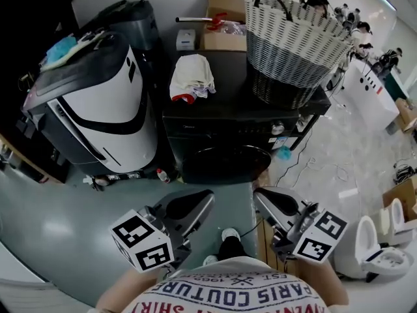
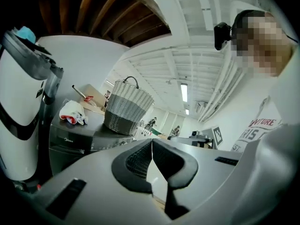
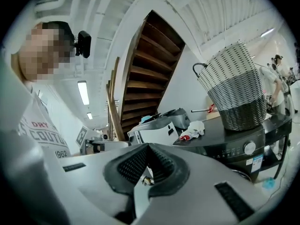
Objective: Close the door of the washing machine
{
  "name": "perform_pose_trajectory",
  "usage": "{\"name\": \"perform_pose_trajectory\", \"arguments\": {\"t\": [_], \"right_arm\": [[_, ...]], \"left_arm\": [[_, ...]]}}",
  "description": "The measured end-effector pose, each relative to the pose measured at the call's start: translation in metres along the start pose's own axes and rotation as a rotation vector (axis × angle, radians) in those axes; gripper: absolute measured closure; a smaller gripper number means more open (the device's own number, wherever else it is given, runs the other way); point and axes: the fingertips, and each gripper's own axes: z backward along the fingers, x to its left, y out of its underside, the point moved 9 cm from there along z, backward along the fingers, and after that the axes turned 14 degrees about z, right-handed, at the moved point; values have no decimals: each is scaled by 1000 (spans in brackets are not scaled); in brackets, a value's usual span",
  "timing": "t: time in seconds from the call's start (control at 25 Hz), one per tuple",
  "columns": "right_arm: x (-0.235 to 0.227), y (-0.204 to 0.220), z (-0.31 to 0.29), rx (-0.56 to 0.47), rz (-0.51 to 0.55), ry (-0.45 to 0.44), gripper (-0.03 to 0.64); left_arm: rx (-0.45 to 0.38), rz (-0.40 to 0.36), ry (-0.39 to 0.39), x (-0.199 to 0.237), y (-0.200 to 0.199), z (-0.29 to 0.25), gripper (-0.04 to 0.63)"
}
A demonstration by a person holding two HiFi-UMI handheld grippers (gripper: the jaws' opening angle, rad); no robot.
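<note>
Right at the bottom of the head view, the person's printed shirt (image 1: 238, 295), and just ahead of it both tools are held low, close to the body. The left gripper (image 1: 203, 198) has its ribbed pads (image 2: 140, 159) pressed tip to tip with nothing between them. The right gripper (image 1: 262, 195) is the same: pads (image 3: 161, 162) together at the tips, nothing held. The marker cubes (image 1: 143, 243) sit nearest the shirt, one on each tool. Between the two grippers, a white shoe (image 1: 229, 235) stands on the grey-green floor (image 1: 58, 220).

Further out stands the black washing machine (image 1: 221, 129), facing the person, well apart from both grippers. Its round door (image 1: 228, 163) is low on the front and looks flush with the panel (the steep angle makes that hard to confirm). On the machine's top lies a white cloth with a red edge (image 1: 192, 77), left of centre, and a tall woven basket (image 1: 293, 44) stands on the right side. To the machine's left is a white-and-black appliance (image 1: 98, 103). Behind it all, a cardboard box (image 1: 221, 18) sits against the wall.
</note>
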Motion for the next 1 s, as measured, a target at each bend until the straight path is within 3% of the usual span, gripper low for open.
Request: {"name": "perform_pose_trajectory", "arguments": {"t": [0.12, 1.0], "right_arm": [[8, 2, 6, -13, -3, 24, 597], [25, 19, 9, 7, -7, 21, 597]], "left_arm": [[-4, -22, 12, -5, 3, 7, 568], [-11, 18, 18, -6, 19, 21, 568]]}}
